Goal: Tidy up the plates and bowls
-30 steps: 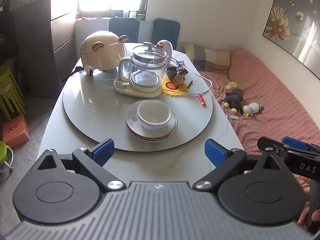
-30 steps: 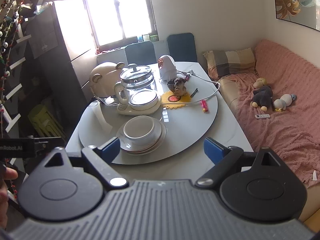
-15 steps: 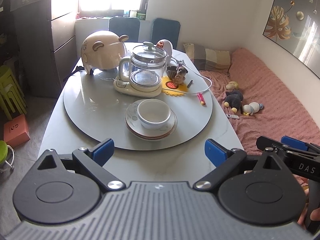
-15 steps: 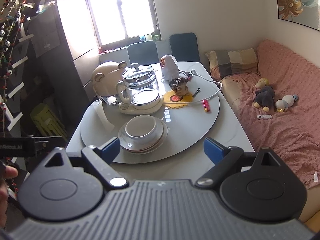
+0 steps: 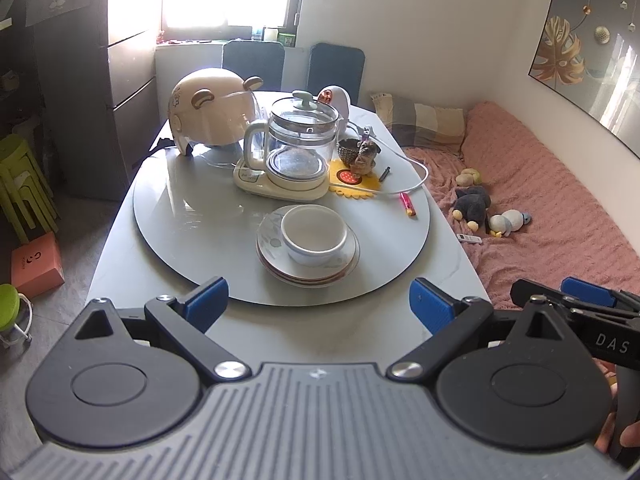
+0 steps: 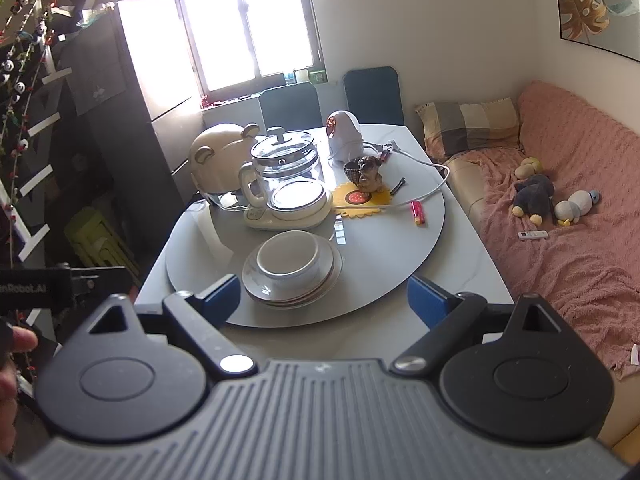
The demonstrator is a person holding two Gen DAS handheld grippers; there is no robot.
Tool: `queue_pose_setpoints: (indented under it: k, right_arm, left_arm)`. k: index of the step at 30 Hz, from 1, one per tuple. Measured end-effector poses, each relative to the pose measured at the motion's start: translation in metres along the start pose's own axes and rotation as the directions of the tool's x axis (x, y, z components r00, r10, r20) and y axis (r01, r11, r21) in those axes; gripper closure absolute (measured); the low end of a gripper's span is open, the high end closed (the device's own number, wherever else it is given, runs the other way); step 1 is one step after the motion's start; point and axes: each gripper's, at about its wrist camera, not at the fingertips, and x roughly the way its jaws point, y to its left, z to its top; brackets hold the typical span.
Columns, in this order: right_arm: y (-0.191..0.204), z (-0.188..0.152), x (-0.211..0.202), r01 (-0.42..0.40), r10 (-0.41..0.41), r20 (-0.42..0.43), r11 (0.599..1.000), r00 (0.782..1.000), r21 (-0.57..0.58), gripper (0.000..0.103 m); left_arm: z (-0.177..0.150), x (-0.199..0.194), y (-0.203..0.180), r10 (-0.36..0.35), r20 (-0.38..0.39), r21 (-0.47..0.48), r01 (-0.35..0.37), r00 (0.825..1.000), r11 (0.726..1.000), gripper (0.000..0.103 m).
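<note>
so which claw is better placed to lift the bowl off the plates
Probably the left claw: the bowl sits nearly centred between its open fingers. From the right claw, also open, it lies off toward the left finger.

From my left wrist camera, the near edge of the table is hidden behind my own gripper body, and the right gripper runs off the picture's right edge, so I see only one blue pad of it. I cannot count the plates in the stack under the bowl, since only their rims show. The window is blown out to white, and the print on the kettle base is too small to read.
</note>
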Motion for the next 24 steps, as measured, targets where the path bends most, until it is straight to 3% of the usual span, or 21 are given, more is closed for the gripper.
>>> queue_pose_setpoints:
  k: [24]
  right_arm:
    - [0.0078, -0.0002, 0.005, -0.023, 0.023, -0.033, 1.0, 0.999, -0.012, 0.011]
  left_arm:
    - [0.0013, -0.0009, 0.0025, 0.008, -0.016, 0.003, -0.008, 1.0, 1.0, 0.004]
